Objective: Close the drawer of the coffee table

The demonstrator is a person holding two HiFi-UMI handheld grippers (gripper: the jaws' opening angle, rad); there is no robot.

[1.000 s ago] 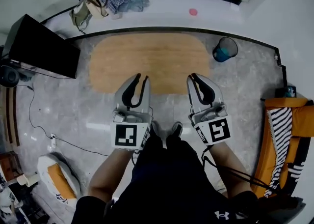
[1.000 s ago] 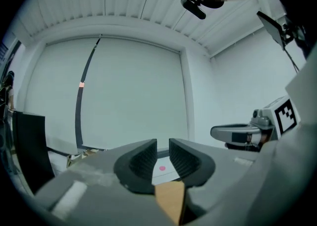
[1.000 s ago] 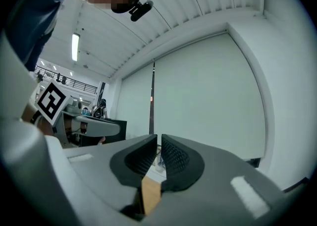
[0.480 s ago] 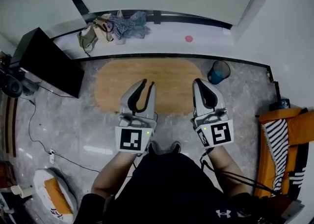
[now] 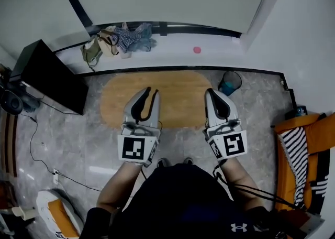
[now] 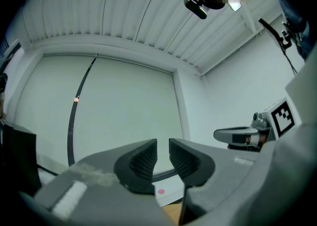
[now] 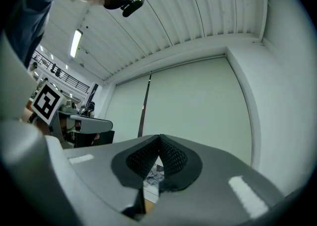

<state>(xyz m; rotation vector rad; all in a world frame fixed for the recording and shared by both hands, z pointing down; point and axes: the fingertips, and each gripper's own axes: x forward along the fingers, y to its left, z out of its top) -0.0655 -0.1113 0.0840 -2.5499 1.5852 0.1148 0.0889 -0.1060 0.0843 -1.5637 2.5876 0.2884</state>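
Note:
The coffee table [image 5: 172, 83] is an oval with a wooden top, seen from above on the grey floor; no drawer shows from here. Both grippers hang over its near edge, held by the person standing before it. My left gripper [image 5: 152, 90] is open by a narrow gap with nothing between its ribbed pads [image 6: 142, 158]. My right gripper [image 5: 209, 91] is shut, its pads [image 7: 171, 154] touching tip to tip and empty. Both gripper views look level at a pale wall and the ceiling. Each one catches the other gripper at its edge.
A black cabinet [image 5: 49, 75] stands left of the table and a blue bin [image 5: 229, 82] at its right end. Clothes [image 5: 118, 40] and a small pink thing [image 5: 197, 50] lie by the far wall. An orange striped seat [image 5: 303, 154] is at right, and a cable [image 5: 36, 143] crosses the floor at left.
Both grippers have risen, and the table now looks smaller and farther below them. The right gripper's jaws have closed fully. The head view shows more of the far wall.

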